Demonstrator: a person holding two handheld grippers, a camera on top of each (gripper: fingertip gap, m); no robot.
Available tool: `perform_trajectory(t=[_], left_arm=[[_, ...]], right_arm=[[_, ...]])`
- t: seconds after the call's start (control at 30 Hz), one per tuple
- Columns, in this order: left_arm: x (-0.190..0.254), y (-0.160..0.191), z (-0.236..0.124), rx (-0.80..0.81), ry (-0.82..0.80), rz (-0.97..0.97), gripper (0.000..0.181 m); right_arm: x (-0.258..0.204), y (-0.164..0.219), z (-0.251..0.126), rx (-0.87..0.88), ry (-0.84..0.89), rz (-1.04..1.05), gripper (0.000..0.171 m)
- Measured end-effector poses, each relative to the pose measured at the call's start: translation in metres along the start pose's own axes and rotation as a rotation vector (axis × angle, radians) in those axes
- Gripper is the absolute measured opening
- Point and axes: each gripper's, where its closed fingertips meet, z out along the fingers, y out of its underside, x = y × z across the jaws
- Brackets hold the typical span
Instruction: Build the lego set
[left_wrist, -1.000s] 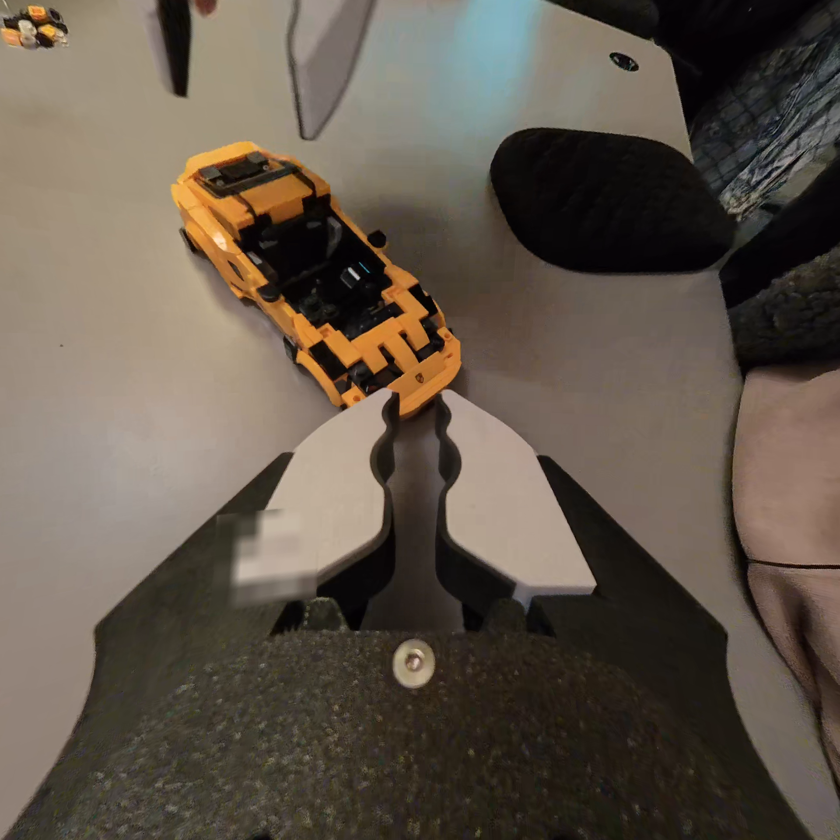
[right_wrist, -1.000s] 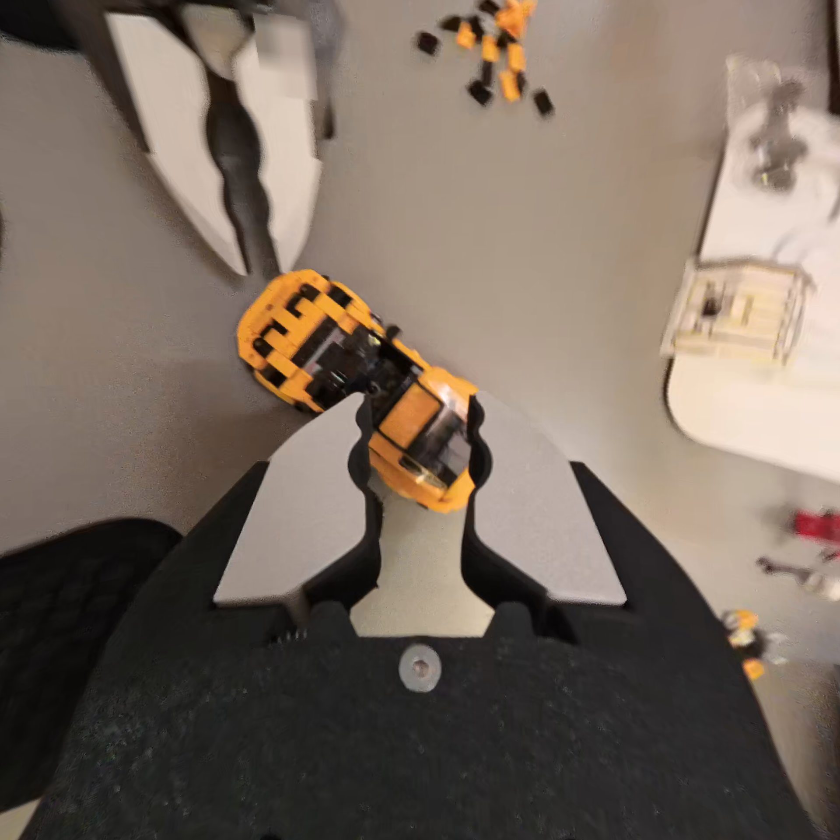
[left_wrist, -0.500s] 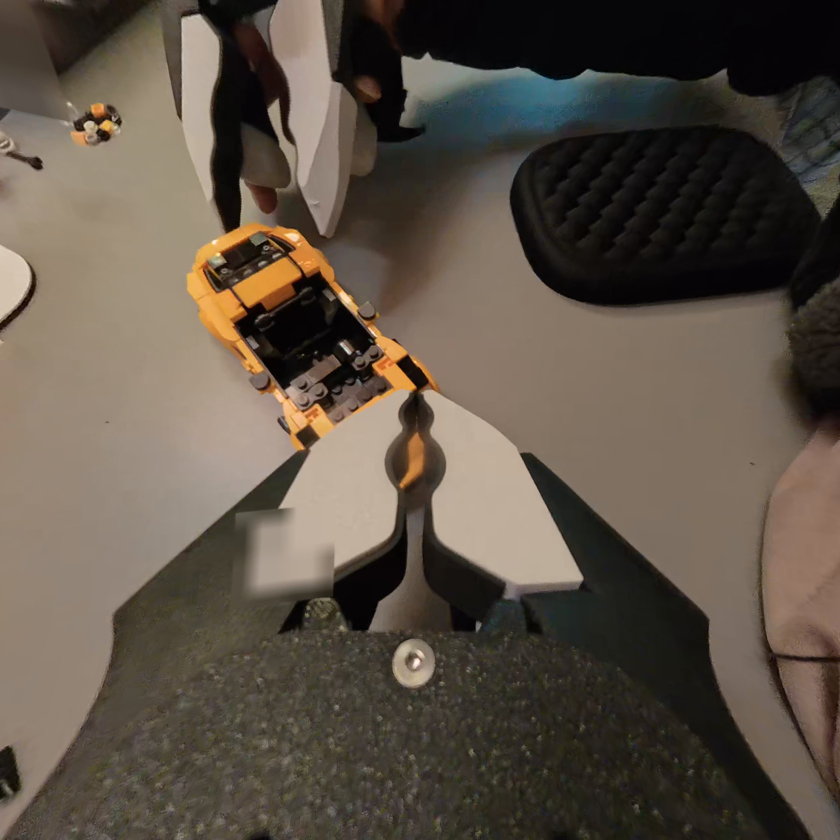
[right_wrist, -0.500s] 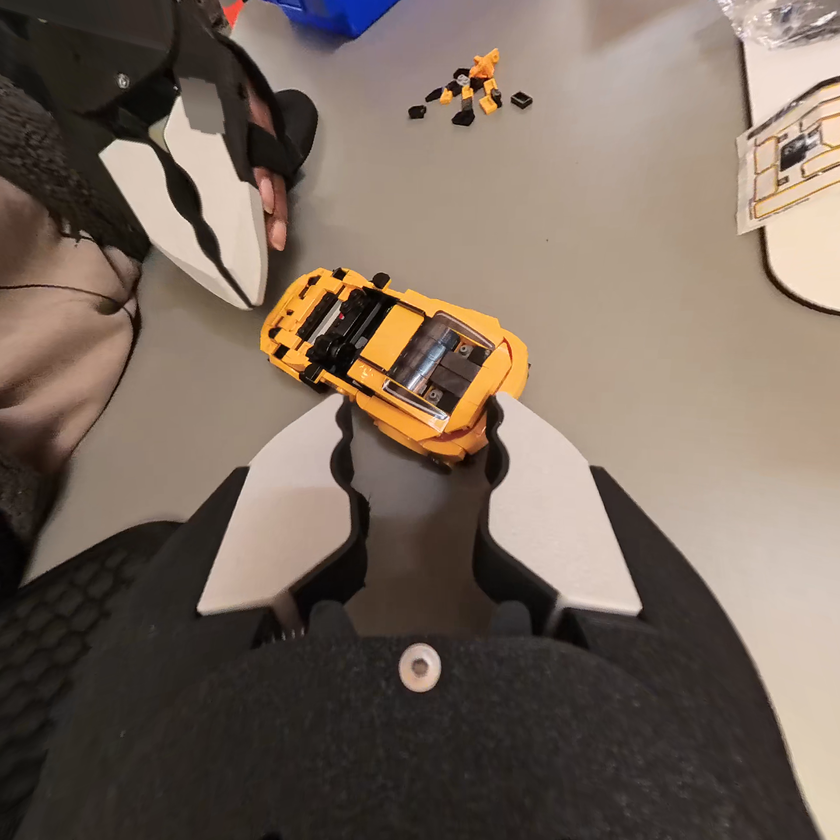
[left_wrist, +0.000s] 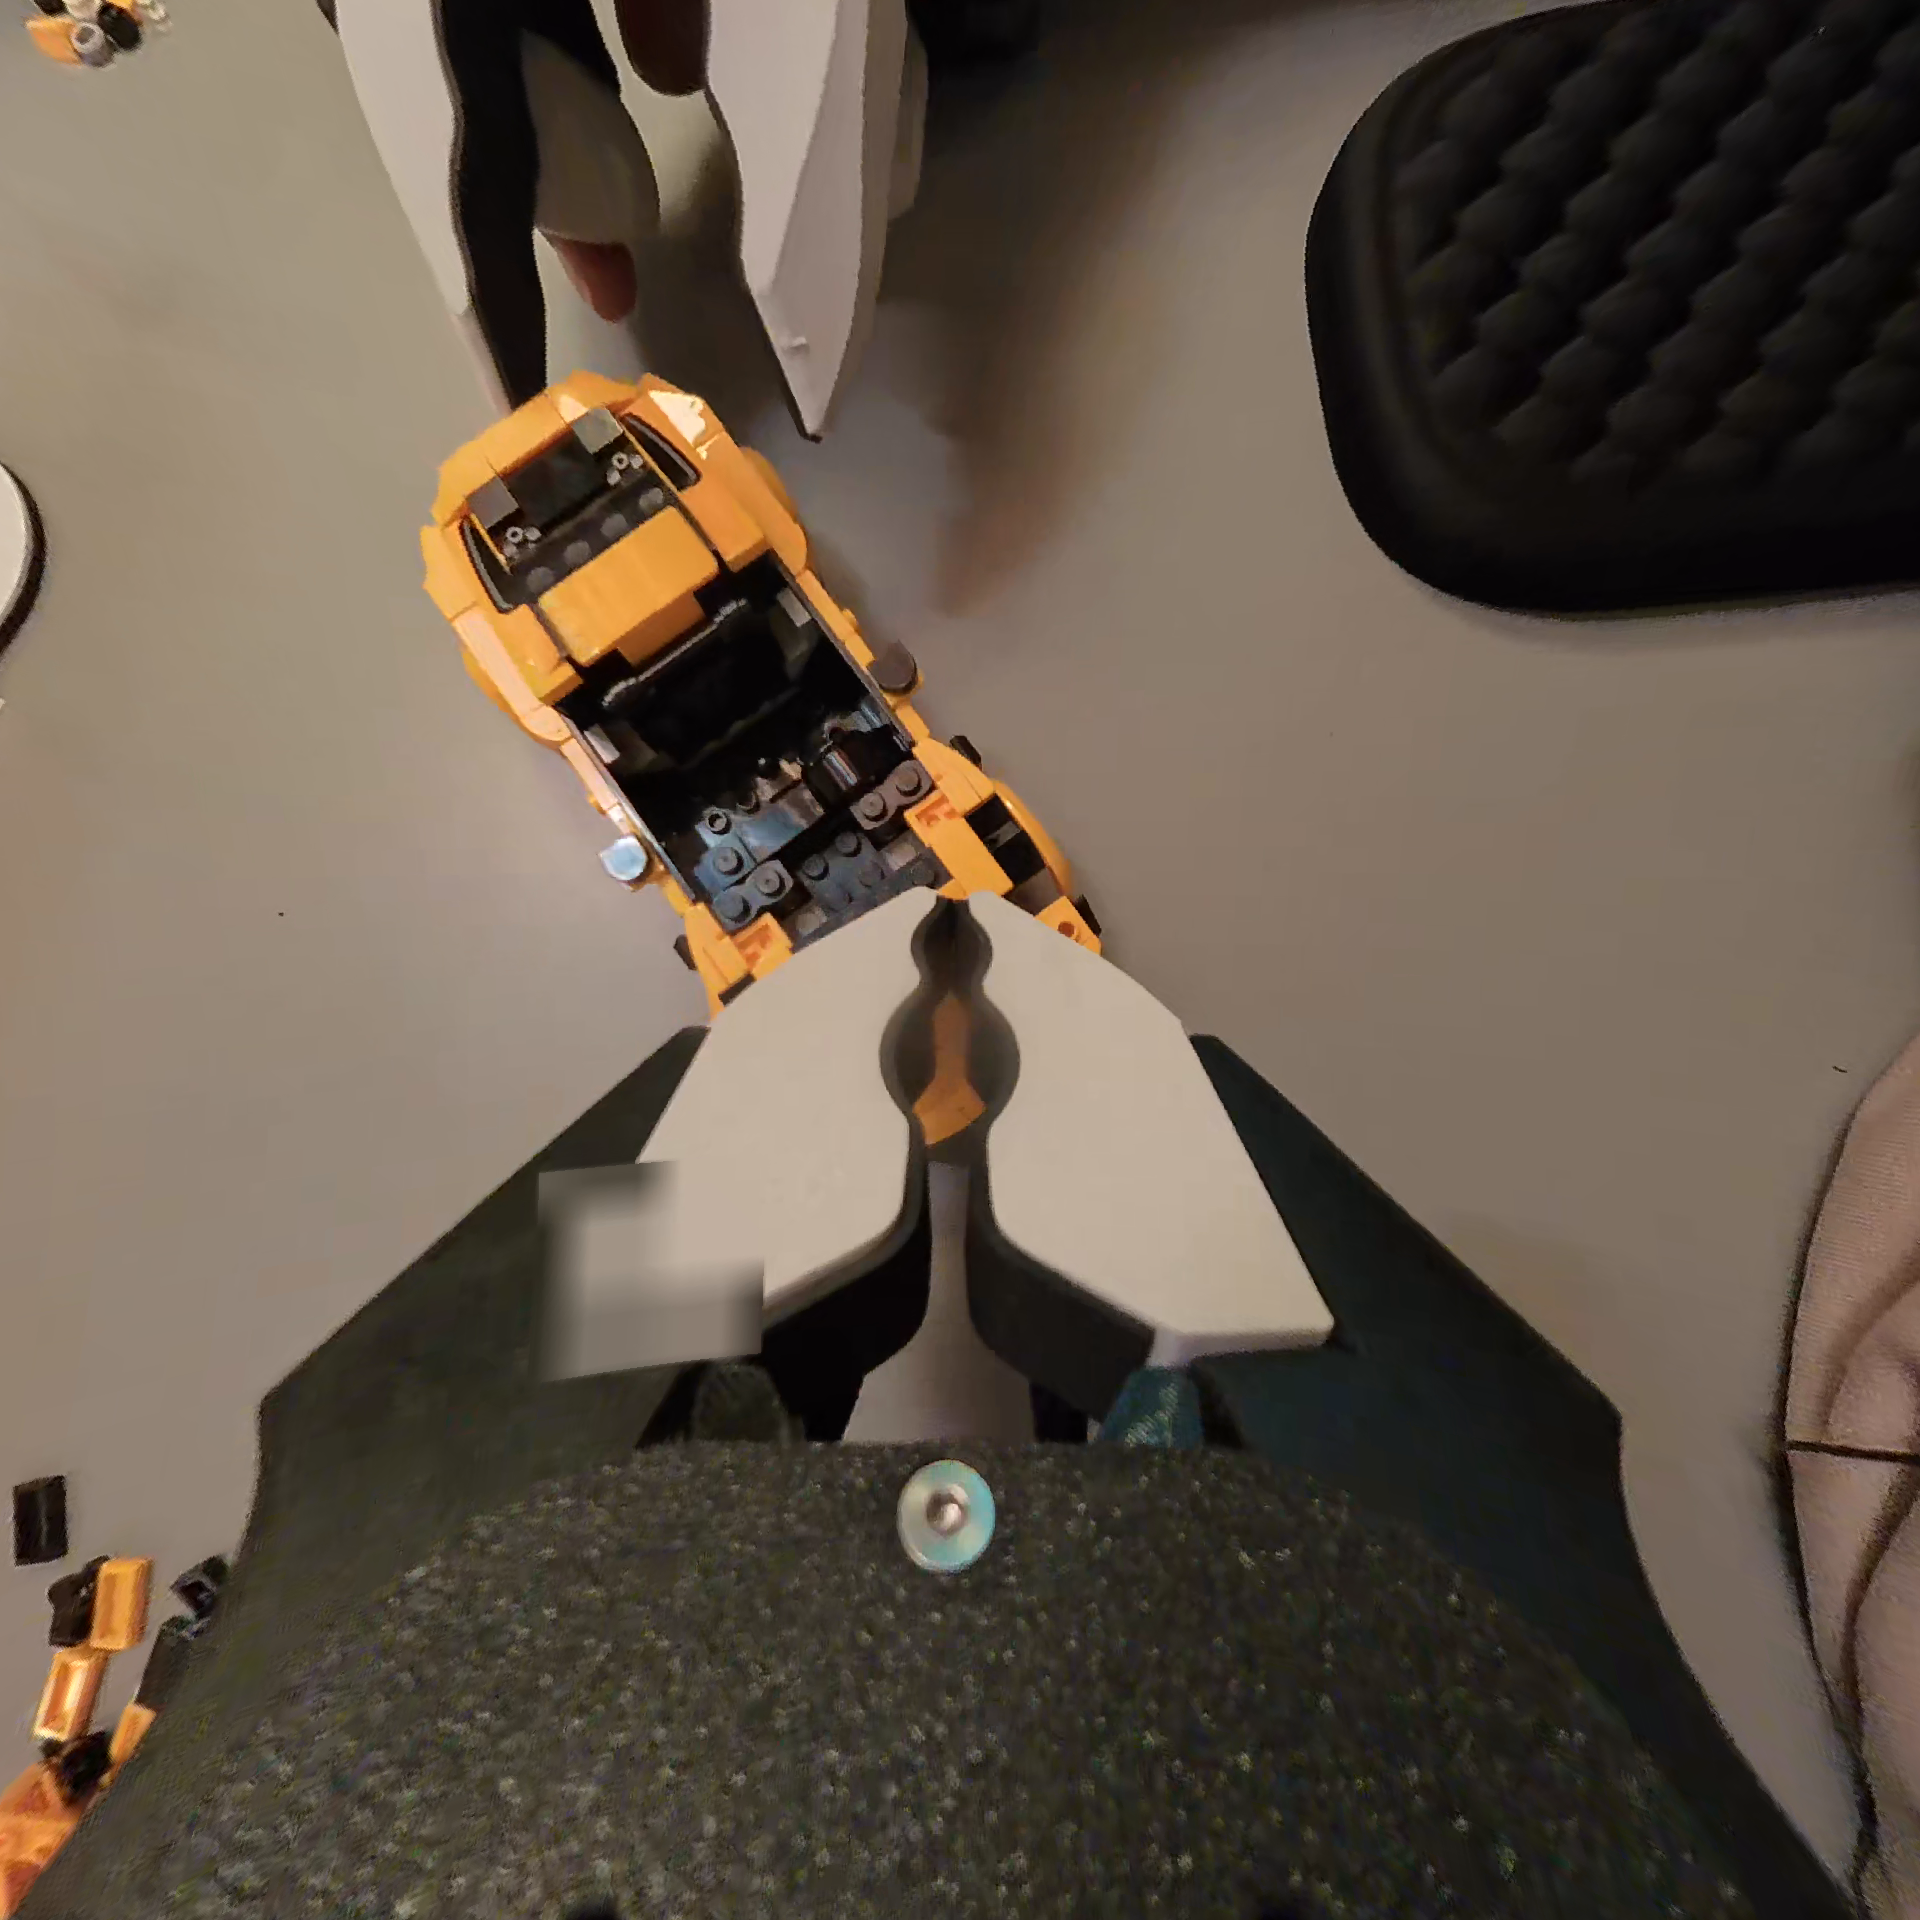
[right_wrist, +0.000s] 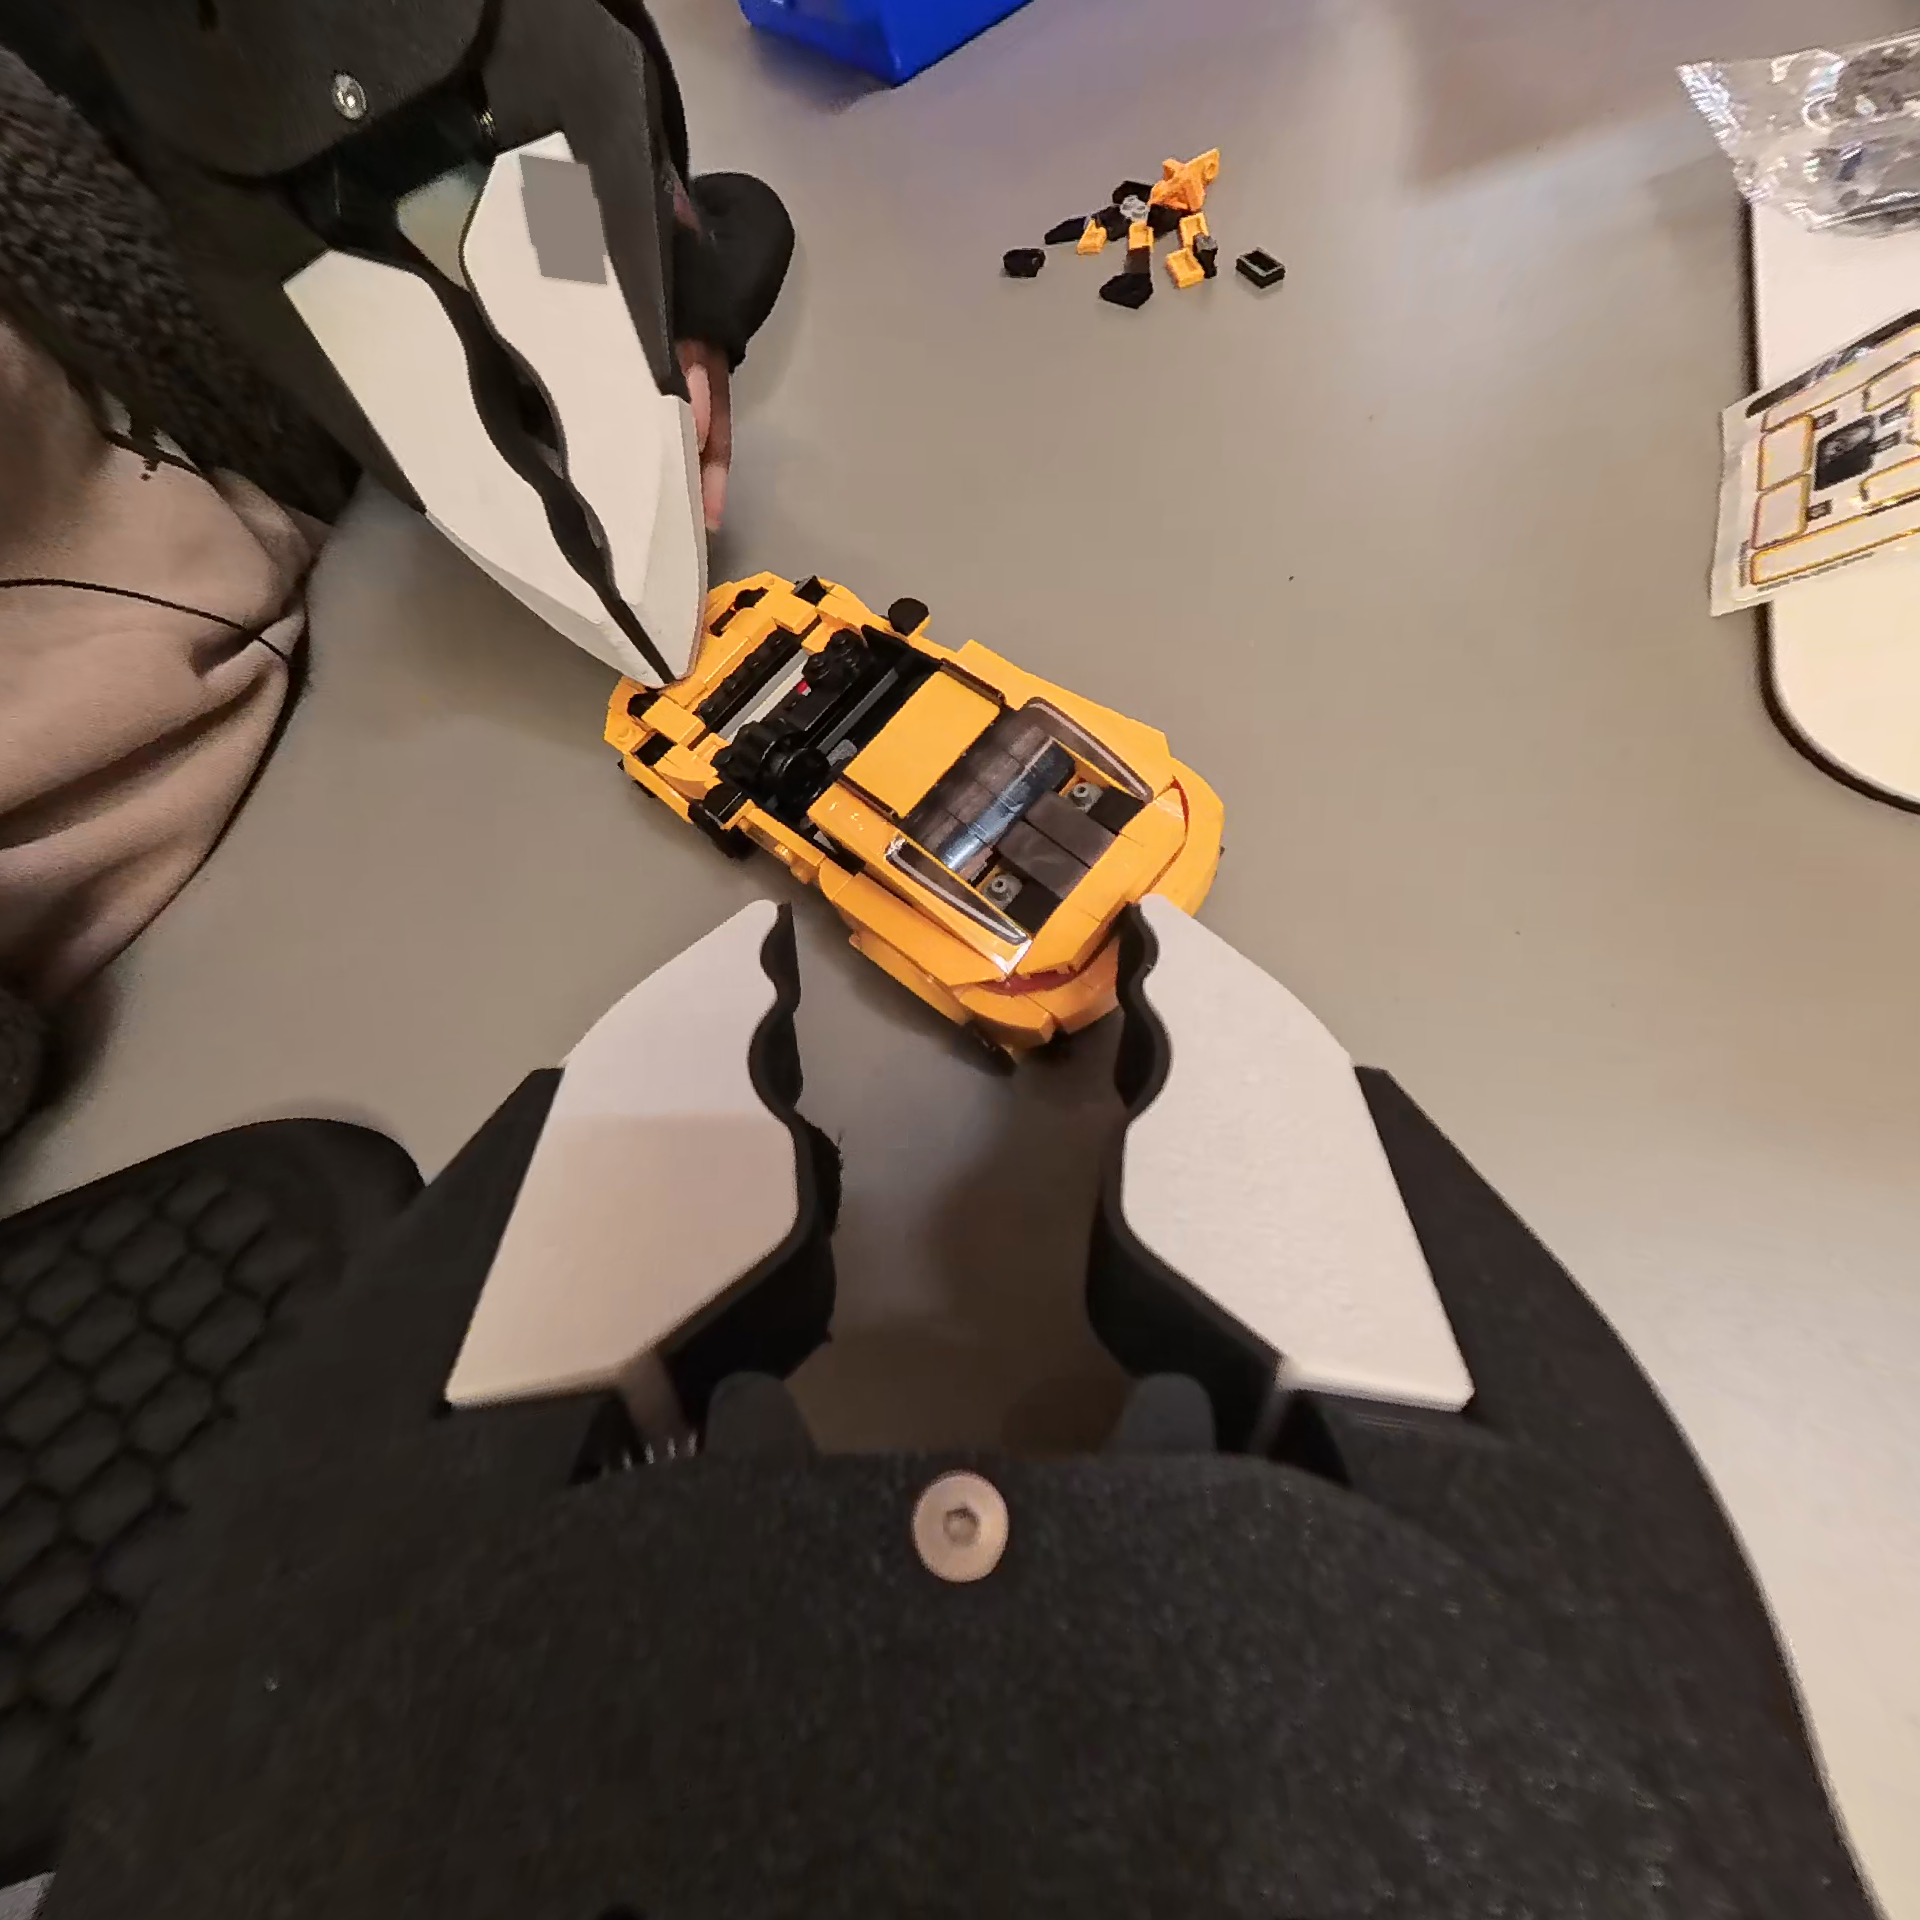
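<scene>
Bodywork of the orange lego car (right_wrist: 914, 800) looks mostly complete to us: hood, sides and rear deck are on. The cabin is open on top, with bare studs showing, so we judge that the roof and some small parts are left. The car sits on the grey table (right_wrist: 1403, 623), at the centre of both views. Our left gripper (left_wrist: 951, 920) has its fingers nearly together, pinched on the car's front edge. Our right gripper (right_wrist: 961, 914) is spread wide at the rear of the car, gripping nothing. In the right wrist view, loose bricks (right_wrist: 1143, 234) lie at 12 o'clock, well apart from the car, and a sticker sheet (right_wrist: 1818, 468) lies at 2 o'clock.
</scene>
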Motion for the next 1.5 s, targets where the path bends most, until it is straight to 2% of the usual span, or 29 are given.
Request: perform_trajectory(t=[0.4,0.9,1.03,1.07,1.13,1.17,1.23,1.27,1.37,1.5], left_arm=[[0.0,0.003,0.001,-0.22,0.005,0.054,0.0],[0.001,0.004,0.001,-0.255,0.014,0.095,0.001],[-0.001,0.002,0.0,-0.155,0.044,0.068,0.0],[-0.005,-0.003,-0.007,-0.089,0.059,0.001,0.0],[-0.016,-0.023,-0.034,0.145,0.101,-0.167,0.0],[-0.024,-0.022,-0.046,0.204,0.087,-0.225,0.0],[-0.032,-0.001,-0.054,0.202,0.04,-0.282,0.001],[-0.027,0.008,-0.051,0.209,0.048,-0.309,0.035],[-0.001,0.034,-0.033,0.15,0.096,-0.315,0.056],[0.008,0.043,-0.01,0.091,0.032,-0.231,0.067]], right_arm=[[0.001,0.001,0.001,0.01,0.015,-0.016,0.057],[0.001,0.001,0.001,0.013,0.029,-0.028,0.057],[0.001,-0.002,-0.001,0.026,0.033,-0.025,0.057],[0.002,-0.004,-0.004,0.042,0.044,-0.024,0.058],[0.004,-0.005,-0.012,0.046,0.086,-0.037,0.062],[0.004,-0.003,-0.015,0.032,0.108,-0.052,0.065],[0.004,0.002,-0.014,0.0,0.125,-0.059,0.074],[0.004,0.006,-0.012,-0.032,0.129,-0.066,0.078],[0.001,0.015,-0.002,-0.108,0.124,-0.085,0.086],[0.003,0.02,0.011,-0.162,0.179,-0.095,0.085]])
